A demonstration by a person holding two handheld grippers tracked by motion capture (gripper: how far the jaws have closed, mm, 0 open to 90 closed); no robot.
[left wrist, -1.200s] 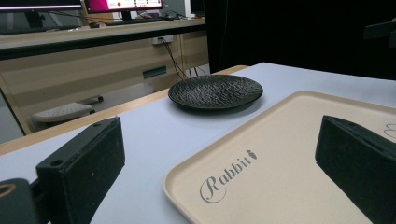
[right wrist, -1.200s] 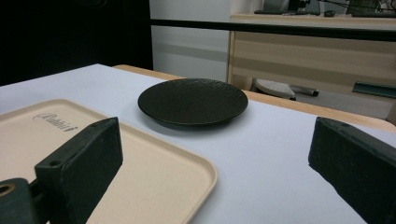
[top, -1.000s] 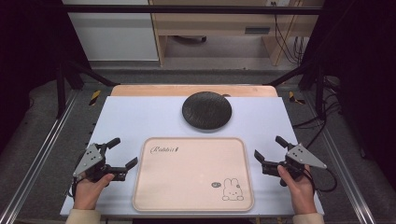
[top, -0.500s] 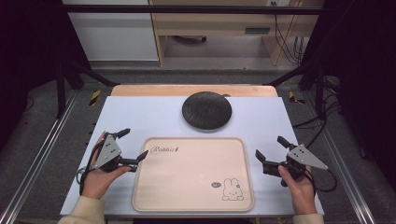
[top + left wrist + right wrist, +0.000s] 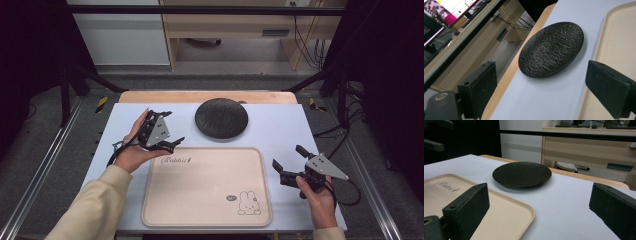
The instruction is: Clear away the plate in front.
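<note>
A person seated at a white-topped table [image 5: 280, 125] is holding a two-jaw gripper in each hand. The left gripper [image 5: 169, 131] is hovering above the table's left side, just beyond the far left corner of a beige tray [image 5: 200, 190], with its jaws spread wide and empty. It is pointing right toward a black textured plate [image 5: 221, 119], which is lying flat on the white surface at the far middle of the table, just beyond the tray's far edge and apart from it. In the left gripper view the plate [image 5: 551, 48] is sitting between and beyond the two black pads [image 5: 482, 87], not touched by either, with the tray [image 5: 616, 37] running along the right. The right gripper [image 5: 290, 162] is resting low near the table's right edge, just right of the tray, its jaws also gaping wide and gripping nothing. In the right gripper view the plate [image 5: 522, 173] is lying farther off across the white surface, past the tray's [image 5: 499, 212] rounded corner. The tray is carrying a printed rabbit figure [image 5: 247, 202] near its right corner and script lettering [image 5: 176, 160] at its far left. A cream sleeve [image 5: 90, 205] is covering the left forearm.
</note>
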